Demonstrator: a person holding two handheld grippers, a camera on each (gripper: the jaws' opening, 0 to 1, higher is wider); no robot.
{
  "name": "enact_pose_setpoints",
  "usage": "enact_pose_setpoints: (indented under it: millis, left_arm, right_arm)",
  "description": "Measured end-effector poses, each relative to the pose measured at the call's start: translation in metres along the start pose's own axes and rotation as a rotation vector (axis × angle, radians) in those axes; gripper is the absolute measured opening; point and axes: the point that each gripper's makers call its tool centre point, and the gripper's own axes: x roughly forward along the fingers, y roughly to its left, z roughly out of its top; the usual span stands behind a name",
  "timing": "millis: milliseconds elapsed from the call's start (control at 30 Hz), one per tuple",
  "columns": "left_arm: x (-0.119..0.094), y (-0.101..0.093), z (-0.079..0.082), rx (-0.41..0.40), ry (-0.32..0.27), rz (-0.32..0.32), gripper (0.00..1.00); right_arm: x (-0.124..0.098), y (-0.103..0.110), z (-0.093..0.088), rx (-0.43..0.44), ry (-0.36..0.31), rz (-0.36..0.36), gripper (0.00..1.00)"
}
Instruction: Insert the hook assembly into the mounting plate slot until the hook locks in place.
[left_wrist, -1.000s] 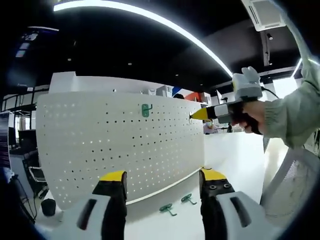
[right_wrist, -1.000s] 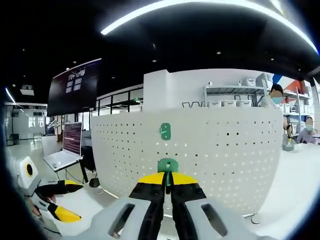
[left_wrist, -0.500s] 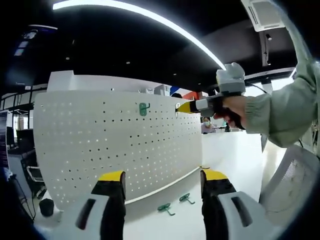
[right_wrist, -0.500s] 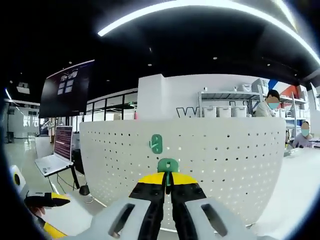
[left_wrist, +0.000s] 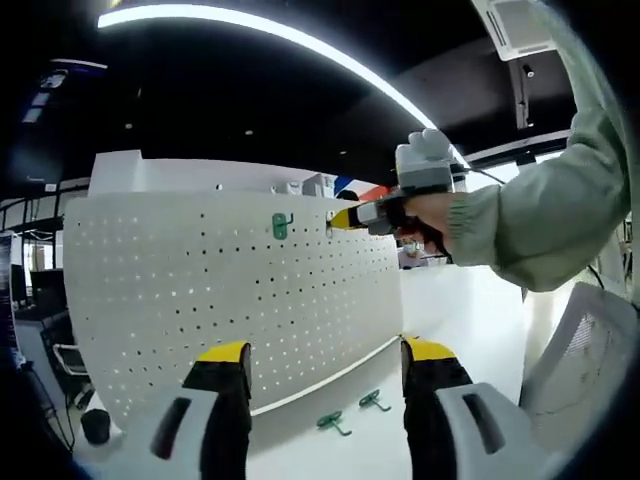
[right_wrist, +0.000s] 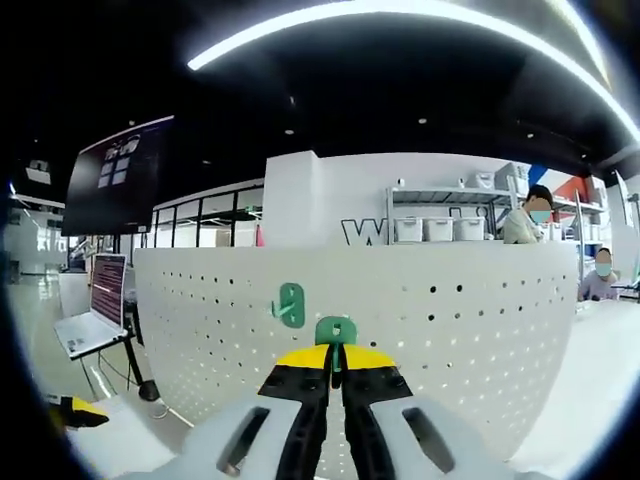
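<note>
A white perforated mounting plate (left_wrist: 200, 290) (right_wrist: 450, 330) stands upright on the table. One green hook (left_wrist: 280, 226) (right_wrist: 289, 303) hangs near its top edge. My right gripper (right_wrist: 336, 352) is shut on a second green hook (right_wrist: 336, 331), held close in front of the plate, just right of the hung hook. In the left gripper view that gripper (left_wrist: 345, 218) comes in from the right, held by a hand with a pale green sleeve, its tip near the plate's top. My left gripper (left_wrist: 325, 350) is open and holds nothing, low before the plate. Two loose green hooks (left_wrist: 334, 422) (left_wrist: 375, 400) lie at the plate's foot.
The white table (left_wrist: 450, 310) runs on to the right of the plate. A laptop (right_wrist: 95, 310) stands on a stand at the left. Shelving with white boxes (right_wrist: 440, 228) and seated people are behind the plate. A mesh chair back (left_wrist: 590, 360) is at the right.
My right gripper has carried its hook left along the plate's top and closer to it, now next to the hung hook. The left gripper has stayed nearly still.
</note>
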Motion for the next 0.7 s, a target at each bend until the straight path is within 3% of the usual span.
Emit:
enact_pose_setpoints:
  millis: [700]
  left_arm:
    - [-0.001,0.007,0.000,-0.004,-0.007,0.017,0.64]
  right_arm:
    - [0.035,0.000,0.009,-0.032,-0.013,-0.023,0.01]
